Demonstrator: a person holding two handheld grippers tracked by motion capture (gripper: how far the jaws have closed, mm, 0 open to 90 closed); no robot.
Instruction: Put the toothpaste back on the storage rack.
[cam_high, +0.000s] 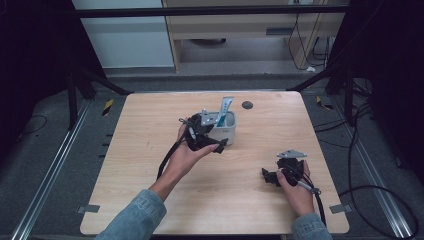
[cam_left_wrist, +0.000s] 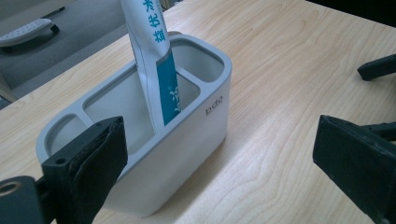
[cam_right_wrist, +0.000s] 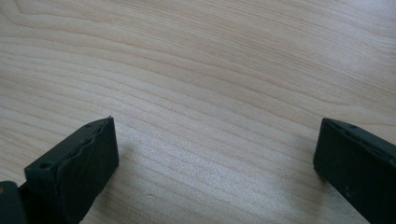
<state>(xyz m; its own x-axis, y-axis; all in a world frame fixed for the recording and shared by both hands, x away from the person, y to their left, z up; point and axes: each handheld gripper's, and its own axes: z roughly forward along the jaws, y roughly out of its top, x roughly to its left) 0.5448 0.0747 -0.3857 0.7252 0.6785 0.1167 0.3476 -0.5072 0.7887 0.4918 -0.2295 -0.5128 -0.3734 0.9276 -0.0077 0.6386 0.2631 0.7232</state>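
A white holder with several open compartments stands on the wooden table, back of centre. A white and blue toothpaste tube stands tilted in its middle compartment. My left gripper is open right in front of the holder. One pad is beside the holder's near wall and nothing is gripped. My right gripper rests open low over bare wood near the front right of the table, with nothing between its jaws.
A small dark round cap sits in the tabletop behind the holder. Metal rails run along the floor on both sides, and cables lie at the right. A cabinet stands beyond the table's far edge.
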